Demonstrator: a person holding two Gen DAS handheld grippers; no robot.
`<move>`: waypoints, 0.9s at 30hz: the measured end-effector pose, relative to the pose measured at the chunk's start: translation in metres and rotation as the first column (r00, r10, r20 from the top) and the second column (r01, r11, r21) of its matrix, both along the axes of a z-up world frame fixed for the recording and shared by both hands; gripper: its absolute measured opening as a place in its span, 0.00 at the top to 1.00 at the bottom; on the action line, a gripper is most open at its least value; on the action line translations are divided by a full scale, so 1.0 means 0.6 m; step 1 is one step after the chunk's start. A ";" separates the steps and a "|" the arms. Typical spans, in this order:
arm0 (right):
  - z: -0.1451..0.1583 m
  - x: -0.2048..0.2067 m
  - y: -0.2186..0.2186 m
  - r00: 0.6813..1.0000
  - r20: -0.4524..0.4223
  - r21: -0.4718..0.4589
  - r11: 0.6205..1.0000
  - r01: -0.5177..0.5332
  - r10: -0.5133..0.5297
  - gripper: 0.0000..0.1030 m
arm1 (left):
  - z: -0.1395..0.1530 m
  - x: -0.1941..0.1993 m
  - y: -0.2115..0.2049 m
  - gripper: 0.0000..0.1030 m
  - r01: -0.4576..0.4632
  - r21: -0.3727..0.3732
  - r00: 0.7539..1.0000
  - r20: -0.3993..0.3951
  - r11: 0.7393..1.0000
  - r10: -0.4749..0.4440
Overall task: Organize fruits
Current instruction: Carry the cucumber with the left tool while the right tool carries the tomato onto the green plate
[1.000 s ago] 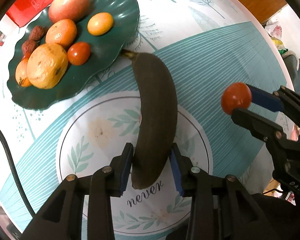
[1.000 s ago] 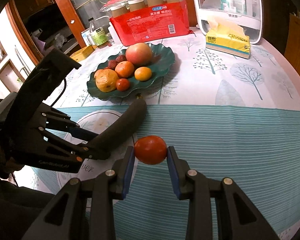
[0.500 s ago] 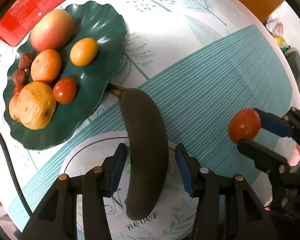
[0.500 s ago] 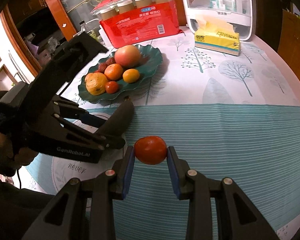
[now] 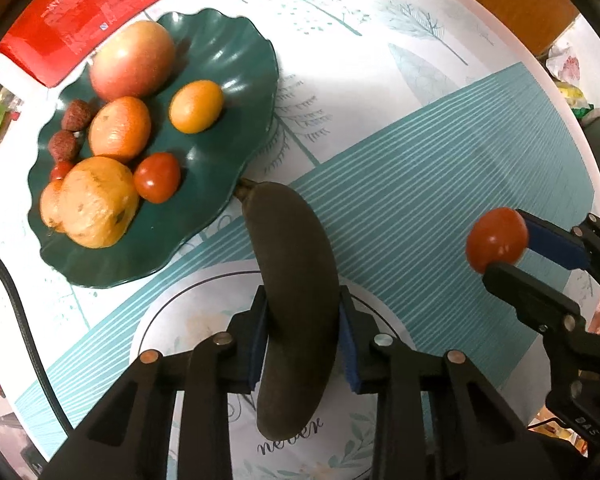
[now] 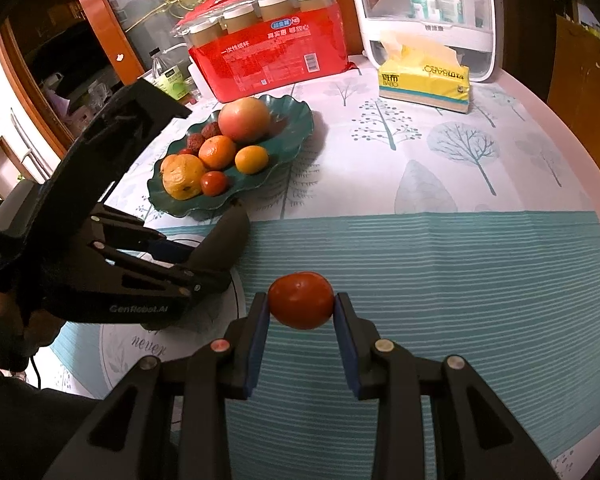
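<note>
The left gripper (image 5: pixel 302 334), its jaws just closing, clamped a blackened, soft-looking banana (image 5: pixel 293 280) whose stem touched the green plate (image 5: pixel 236 152); squeezing could have split it. The right gripper (image 6: pixel 301 312) pinched a glossy red tomato (image 6: pixel 301 306) well right of that crowded plate; it might have rolled off.

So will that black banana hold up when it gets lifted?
Probably badly. The banana has gone dark all over, so it is likely soft and may squash where the left gripper, whose jaws have just closed on it, presses. Held mid-length, it may sag. Its stem could tear easily.
</note>
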State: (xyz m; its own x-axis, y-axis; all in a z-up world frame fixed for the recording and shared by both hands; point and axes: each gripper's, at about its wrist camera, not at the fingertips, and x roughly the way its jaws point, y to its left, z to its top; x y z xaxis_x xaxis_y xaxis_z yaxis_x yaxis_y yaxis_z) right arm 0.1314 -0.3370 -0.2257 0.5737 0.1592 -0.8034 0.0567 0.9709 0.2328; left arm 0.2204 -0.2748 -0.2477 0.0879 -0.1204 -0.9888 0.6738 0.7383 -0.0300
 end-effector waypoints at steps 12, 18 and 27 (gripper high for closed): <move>0.036 0.028 0.013 0.998 0.060 -0.019 1.000 -0.016 0.017 0.68 | 0.104 -0.010 0.065 0.72 -0.090 -0.131 0.992 0.072 0.987 0.100; 0.051 0.059 0.029 0.995 0.089 -0.028 0.998 -0.049 0.051 0.68 | 0.160 0.017 0.133 0.72 -0.137 -0.187 0.974 0.155 0.973 0.167; 0.059 0.111 0.068 0.987 0.105 -0.039 0.992 -0.119 0.123 0.68 | 0.219 0.074 0.193 0.72 -0.185 -0.257 0.934 0.256 0.948 0.252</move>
